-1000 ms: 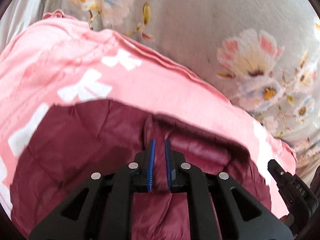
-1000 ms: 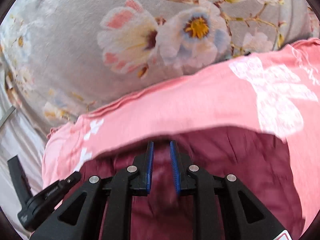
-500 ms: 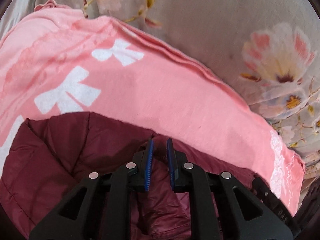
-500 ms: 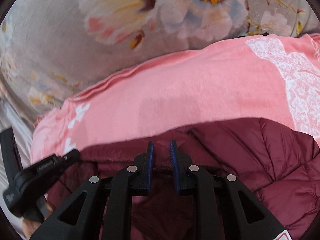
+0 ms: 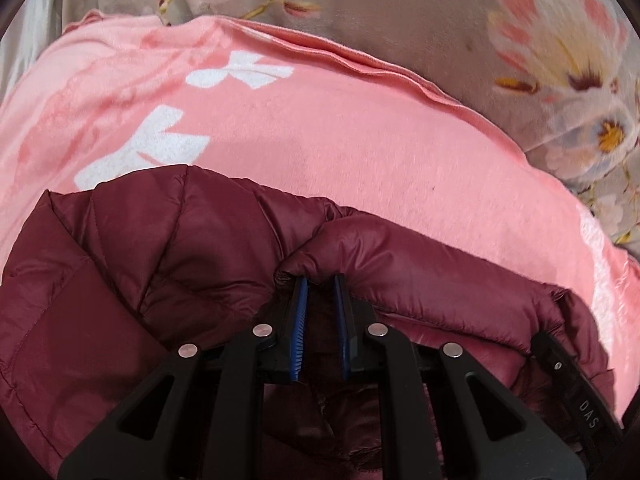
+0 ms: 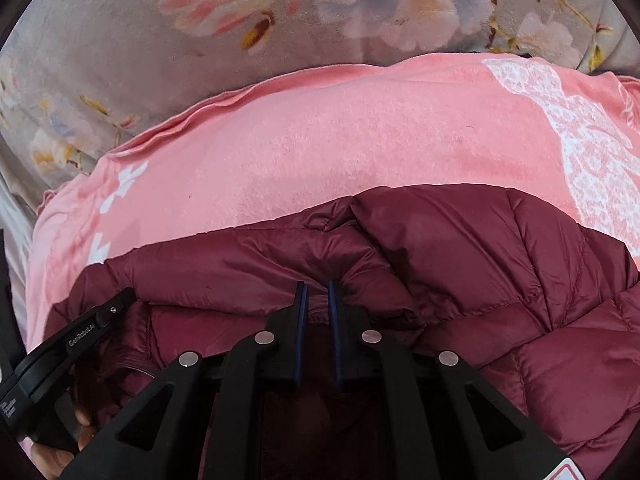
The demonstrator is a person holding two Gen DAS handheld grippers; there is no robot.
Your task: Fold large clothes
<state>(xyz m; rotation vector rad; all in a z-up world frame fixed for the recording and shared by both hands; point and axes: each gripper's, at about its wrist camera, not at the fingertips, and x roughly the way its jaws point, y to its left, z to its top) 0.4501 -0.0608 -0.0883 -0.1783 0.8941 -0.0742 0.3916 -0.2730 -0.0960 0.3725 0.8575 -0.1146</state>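
1. I am holding the left claw (image 5: 321, 280) nearly closed on a bunched ridge of the maroon puffer jacket (image 5: 160, 264), with only a narrow gap left between its blue pads.
2. I am keeping the right claw (image 6: 316, 286) pinched the same way on the jacket's (image 6: 500, 264) edge, fabric filling the slim gap.
3. The jacket is lying on the pink blanket (image 5: 360, 152), which is covering the floral bedsheet (image 5: 420, 12); its gripped edge is pointing toward 12 o'clock in both views.
4. I am judging the fold as partway done: one edge is being carried over the body of the jacket, not yet laid flat or released. Setting it down, smoothing it and any further folds are still to do.
5. The left view is showing white bow prints at 10 o'clock and the other gripper's tip at 4 o'clock.
6. The right view is showing a white lace print at 2 o'clock, quilted panels at 3 o'clock, and my other gripper's body at 8 o'clock.
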